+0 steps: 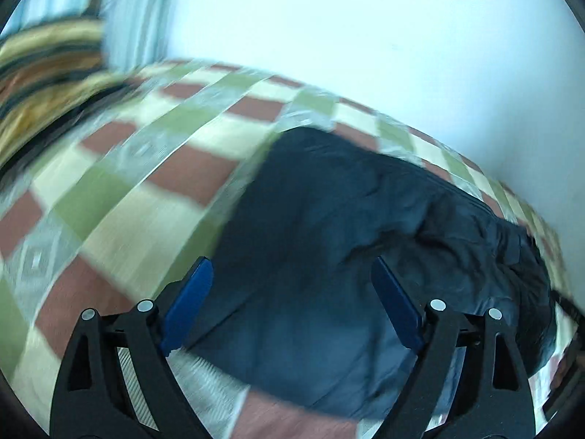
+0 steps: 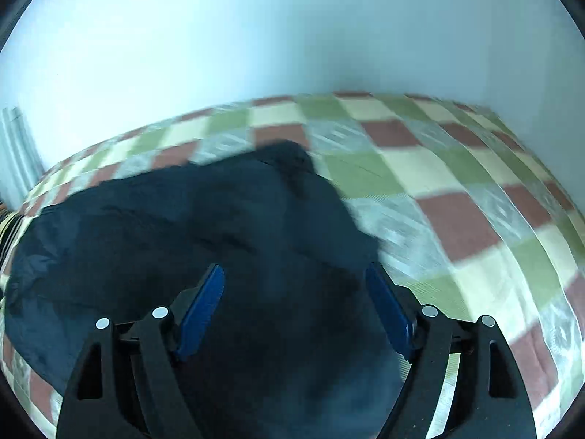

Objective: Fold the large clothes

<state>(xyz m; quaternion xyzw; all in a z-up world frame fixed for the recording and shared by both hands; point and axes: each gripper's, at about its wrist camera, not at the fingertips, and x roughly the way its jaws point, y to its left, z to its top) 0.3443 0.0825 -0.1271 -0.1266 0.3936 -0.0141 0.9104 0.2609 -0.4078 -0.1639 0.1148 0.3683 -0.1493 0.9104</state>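
Lying crosswise below both hands, the dark garment (image 1: 347, 219) stretches from the left gripper (image 1: 292, 274) toward the right gripper (image 2: 294, 281). Both sets of jaws gape apart with nothing pinched, each above its own end of the cloth.

The bedspread (image 1: 153, 168) is a checkerboard of brick red, olive green, cream and pale grey squares, the grey ones with a little diamond motif. The garment (image 1: 329, 219) on it is plain dark navy, no print. Up at 10 o'clock in the left view there's a blanket (image 1: 47, 73) striped in gold, orange and black. The wall (image 2: 256, 36) is plain bluish white. Both grippers are black with blue pads (image 2: 204, 307).
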